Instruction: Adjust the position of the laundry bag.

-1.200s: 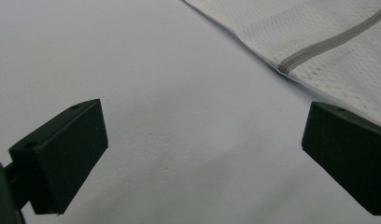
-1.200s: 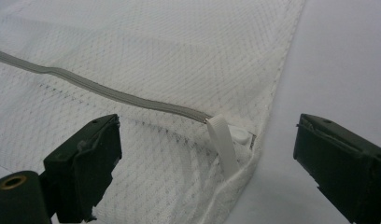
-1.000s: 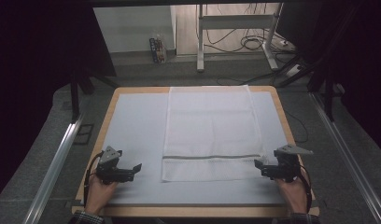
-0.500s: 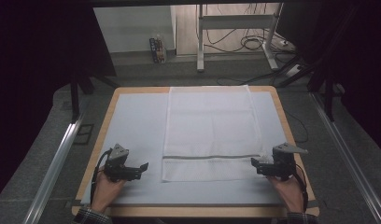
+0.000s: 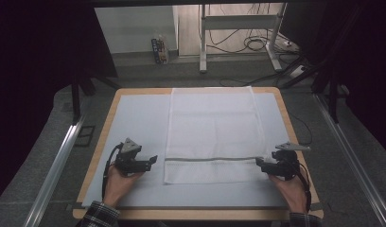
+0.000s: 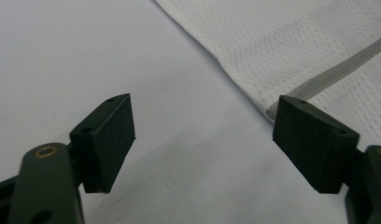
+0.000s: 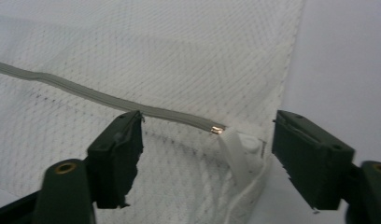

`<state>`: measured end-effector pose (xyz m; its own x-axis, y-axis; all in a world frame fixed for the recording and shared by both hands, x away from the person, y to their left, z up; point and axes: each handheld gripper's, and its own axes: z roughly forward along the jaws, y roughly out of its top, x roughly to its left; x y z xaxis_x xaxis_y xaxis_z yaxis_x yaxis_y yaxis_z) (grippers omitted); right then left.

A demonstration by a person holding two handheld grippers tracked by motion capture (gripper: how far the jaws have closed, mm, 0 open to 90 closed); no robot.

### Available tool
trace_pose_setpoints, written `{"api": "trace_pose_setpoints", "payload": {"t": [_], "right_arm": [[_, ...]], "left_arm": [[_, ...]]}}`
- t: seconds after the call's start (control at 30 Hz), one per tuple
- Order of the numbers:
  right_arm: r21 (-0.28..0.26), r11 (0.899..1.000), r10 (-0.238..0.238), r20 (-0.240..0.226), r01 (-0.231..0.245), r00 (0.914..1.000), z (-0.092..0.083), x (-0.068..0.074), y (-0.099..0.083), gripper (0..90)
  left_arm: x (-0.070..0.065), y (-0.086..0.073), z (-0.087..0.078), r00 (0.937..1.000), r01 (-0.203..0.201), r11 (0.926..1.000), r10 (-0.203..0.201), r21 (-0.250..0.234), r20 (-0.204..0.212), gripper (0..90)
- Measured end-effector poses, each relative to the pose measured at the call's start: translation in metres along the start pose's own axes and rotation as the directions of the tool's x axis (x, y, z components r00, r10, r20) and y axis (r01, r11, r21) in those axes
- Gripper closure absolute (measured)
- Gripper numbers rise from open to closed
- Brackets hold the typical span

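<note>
A white mesh bag point(image 5: 212, 123) lies flat on the pale mat point(image 5: 134, 118), with a grey zipper point(image 5: 210, 159) across its near end. My left gripper point(image 5: 152, 160) rests on the mat just left of the bag's near left corner. In the left gripper view its jaws point(image 6: 202, 135) have just been closing, are open, and have bare mat between them; the bag's edge point(image 6: 254, 88) lies by the right jaw. My right gripper point(image 5: 258, 163) is at the zipper's right end. Its jaws point(image 7: 207, 140) have also just been closing and stand open around the white zipper pull point(image 7: 237, 151).
The mat covers a wooden table point(image 5: 108, 113). Metal rails point(image 5: 58, 161) run along the floor on both sides. Desk legs point(image 5: 202, 38) and cables point(image 5: 257, 45) stand beyond the far edge.
My left gripper has slid right toward the bag's near left corner. The right gripper has stayed about where it was at the zipper's end.
</note>
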<state>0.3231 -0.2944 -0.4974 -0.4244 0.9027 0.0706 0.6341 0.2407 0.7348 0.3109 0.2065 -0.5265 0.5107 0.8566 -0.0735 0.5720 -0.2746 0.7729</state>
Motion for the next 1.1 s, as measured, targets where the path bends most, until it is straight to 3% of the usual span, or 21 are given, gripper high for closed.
{"api": "trace_pose_setpoints", "payload": {"t": [0.07,0.2,0.27,0.33,0.43,0.6,0.67,0.87,1.07,1.1], "right_arm": [[0.000,1.000,-0.008,0.020,0.008,0.9998,-0.001,-0.001,0.003,30.9],[-0.001,1.000,-0.015,0.046,0.015,0.9988,0.001,-0.005,0.008,32.9],[0.001,1.000,-0.030,0.084,0.030,0.9960,0.006,-0.010,0.014,40.0],[0.012,0.999,-0.042,0.088,0.041,0.9952,0.009,-0.014,0.016,47.3],[0.028,0.998,-0.057,0.105,0.054,0.9928,0.013,-0.018,0.018,55.8],[0.010,0.998,-0.063,0.121,0.062,0.9907,0.016,-0.021,0.023,63.8],[0.013,0.998,-0.067,0.126,0.066,0.9897,0.023,-0.022,0.028,68.4],[0.030,0.994,-0.110,0.109,0.107,0.9880,0.033,-0.024,0.029,66.9],[0.031,0.995,-0.093,0.109,0.090,0.9896,0.038,-0.027,0.030,66.7],[0.038,0.996,-0.090,0.108,0.086,0.9901,0.040,-0.027,0.029,66.7]], "left_arm": [[-0.004,0.006,0.006,0.9995,-0.021,0.9998,0.021,-0.002,0.021,22.6],[-0.011,0.014,0.017,0.9983,-0.055,0.9985,0.055,-0.004,0.019,26.0],[-0.015,0.019,0.026,0.9974,-0.071,0.9975,0.071,0.001,0.013,30.6],[-0.015,0.021,0.031,0.9970,-0.075,0.9972,0.075,0.000,0.016,33.5],[-0.014,0.024,0.035,0.9977,-0.066,0.9978,0.066,-0.005,0.013,38.3],[-0.011,0.028,0.039,0.9993,-0.038,0.9992,0.038,-0.016,0.007,45.2],[-0.009,0.029,0.042,0.9999,-0.014,0.9997,0.014,-0.018,0.001,53.3],[-0.009,0.030,0.049,1.0000,-0.002,1.0000,0.002,-0.010,0.003,57.0],[-0.011,0.030,0.060,0.9997,-0.021,0.9997,0.021,0.012,-0.012,54.6],[-0.010,0.029,0.063,0.9989,-0.042,0.9989,0.043,0.020,-0.021,53.4]]}}
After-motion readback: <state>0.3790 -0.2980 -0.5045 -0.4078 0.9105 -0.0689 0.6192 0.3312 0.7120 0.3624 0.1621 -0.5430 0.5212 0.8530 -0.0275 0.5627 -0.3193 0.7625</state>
